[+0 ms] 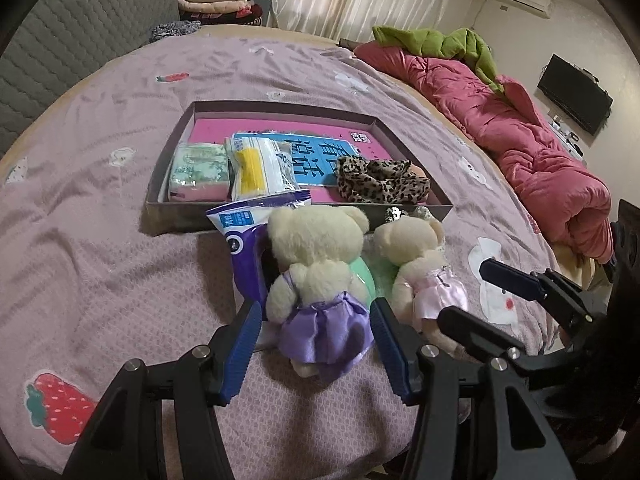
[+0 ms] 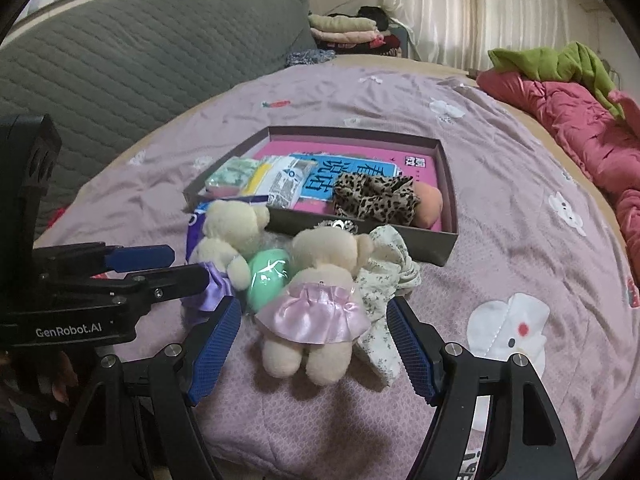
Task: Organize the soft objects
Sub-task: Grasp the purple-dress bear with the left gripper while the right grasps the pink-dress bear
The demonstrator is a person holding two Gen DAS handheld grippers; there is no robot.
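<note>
Left wrist view: the cream plush bear in a purple satin dress (image 1: 316, 280), lower centre, is straddled by the left gripper (image 1: 316, 344), jaws wide, nothing held; the satin skirt alone could be pinched and slip.

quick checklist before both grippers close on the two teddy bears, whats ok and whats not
1. Left gripper straddles the cream teddy bear in the purple satin dress: ok, jaws open, a pad on either side of the skirt.
2. Right gripper straddles the cream teddy bear in the pink satin dress: ok, jaws open.
3. Pads clear of neighbours: not ok, the white floral cloth lies beside the right-hand pad.
4. Mint green egg-shaped toy wedged between the bears: not ok, it may shift.
5. Room in the shallow grey cardboard box: cannot tell, it already looks crowded.
</note>
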